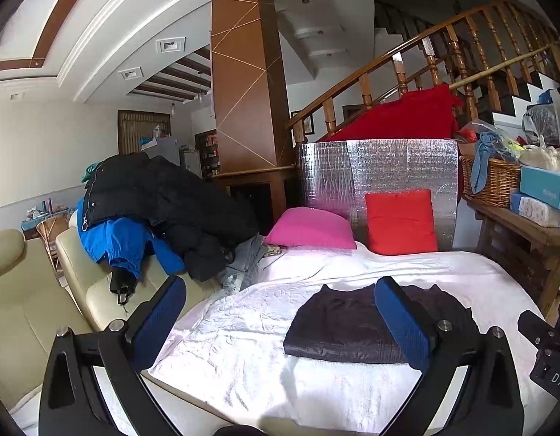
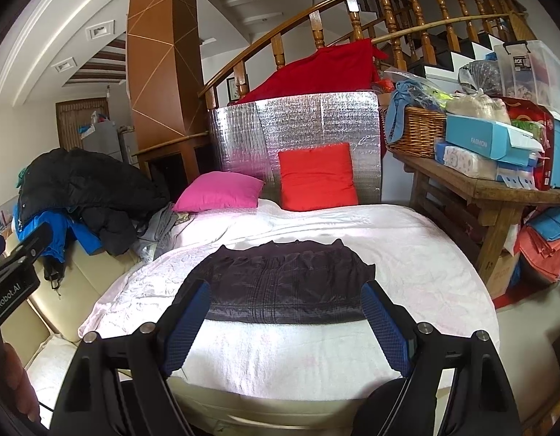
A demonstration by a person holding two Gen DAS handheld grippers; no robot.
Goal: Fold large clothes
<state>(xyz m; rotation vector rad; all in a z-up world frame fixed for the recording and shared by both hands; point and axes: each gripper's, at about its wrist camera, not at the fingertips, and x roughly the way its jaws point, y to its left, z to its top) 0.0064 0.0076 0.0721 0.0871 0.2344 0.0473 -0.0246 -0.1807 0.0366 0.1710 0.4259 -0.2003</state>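
A dark folded garment (image 1: 349,323) lies flat on the white bed cover (image 1: 243,345); it also shows in the right wrist view (image 2: 280,283), on the cover (image 2: 280,356). My left gripper (image 1: 283,305) is open and empty, held above the bed's near edge, left of the garment. My right gripper (image 2: 285,309) is open and empty, just in front of the garment's near edge, its fingers apart on either side. A pile of dark and blue jackets (image 1: 149,214) sits on the cream sofa at the left; the pile is also in the right wrist view (image 2: 80,200).
A pink pillow (image 1: 310,229) and a red pillow (image 1: 401,221) lean at the bed's far end against a silver foil panel (image 1: 378,170). A wooden bench (image 2: 490,196) with a wicker basket (image 2: 414,130) and boxes stands at the right. A staircase rises behind.
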